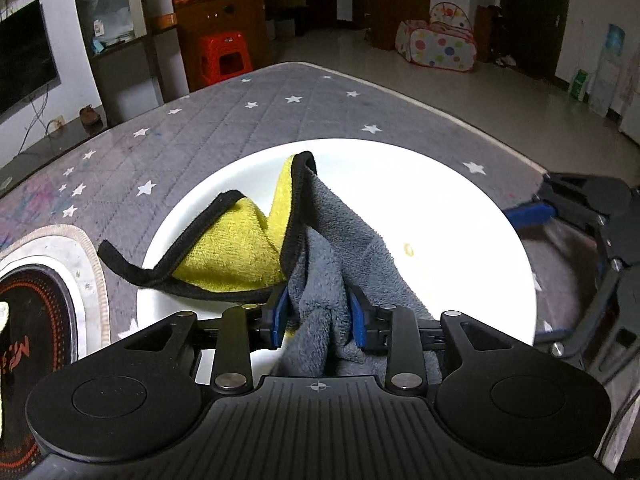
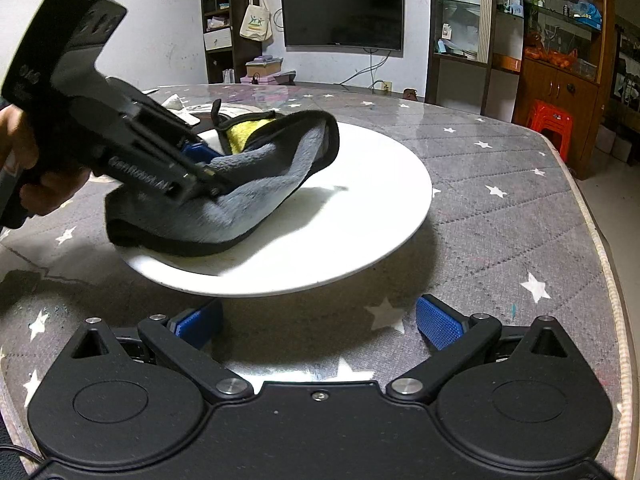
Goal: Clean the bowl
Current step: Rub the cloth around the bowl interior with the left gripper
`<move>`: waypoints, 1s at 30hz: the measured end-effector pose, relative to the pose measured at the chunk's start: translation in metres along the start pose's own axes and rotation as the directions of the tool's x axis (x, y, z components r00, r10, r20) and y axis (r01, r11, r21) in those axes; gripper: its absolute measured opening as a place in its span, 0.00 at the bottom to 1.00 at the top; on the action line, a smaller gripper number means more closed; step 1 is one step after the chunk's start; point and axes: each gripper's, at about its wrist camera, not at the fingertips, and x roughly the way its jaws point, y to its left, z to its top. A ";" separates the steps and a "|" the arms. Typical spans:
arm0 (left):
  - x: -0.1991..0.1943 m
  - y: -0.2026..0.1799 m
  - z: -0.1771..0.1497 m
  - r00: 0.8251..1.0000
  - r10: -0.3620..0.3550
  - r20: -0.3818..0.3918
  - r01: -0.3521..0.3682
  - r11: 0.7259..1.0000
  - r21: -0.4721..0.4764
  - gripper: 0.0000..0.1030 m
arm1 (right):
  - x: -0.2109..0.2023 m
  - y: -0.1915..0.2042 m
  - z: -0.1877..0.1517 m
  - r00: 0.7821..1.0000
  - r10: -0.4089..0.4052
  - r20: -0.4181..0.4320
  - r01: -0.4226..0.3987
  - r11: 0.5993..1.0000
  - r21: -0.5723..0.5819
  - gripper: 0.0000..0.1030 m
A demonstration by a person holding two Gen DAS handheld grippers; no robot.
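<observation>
On the star-patterned grey surface rests the wide, shallow white bowl, set near the middle, presumably so both tools can reach it from opposite sides. Left gripper: jaws narrow, the blue pads flanking a bunched fold of the grey-and-yellow microfibre cloth; whether they press firmly on it cannot be told, since the fold fills the gap loosely. The cloth drapes from the jaws down into the bowl, grey face towards the porcelain on one side and the yellow face turned up on the other (a black hem marks its edge), a posture that suits wiping the inner face. A small yellowish spot lies on the bare white just beside the cloth, likely the residue to be removed. Right gripper: jaws wide, holding nothing, poised just short of the bowl's near rim, probably to steady the dish. A hand grips the left tool's handle.
</observation>
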 end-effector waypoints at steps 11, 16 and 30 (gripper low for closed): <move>0.007 -0.022 0.003 1.000 -0.010 0.005 0.010 1.000 0.027 0.47 | -0.001 0.000 0.002 1.000 0.002 0.000 -0.002 1.000 0.003 1.00; 0.019 -0.029 0.012 1.000 -0.016 0.003 0.016 0.998 0.054 0.52 | -0.001 -0.001 0.002 1.000 0.004 0.001 -0.004 1.000 0.006 1.00; 0.049 -0.025 0.041 1.000 -0.025 -0.003 0.025 0.997 0.072 0.57 | -0.001 -0.001 0.003 1.000 0.013 0.005 -0.013 1.000 0.017 1.00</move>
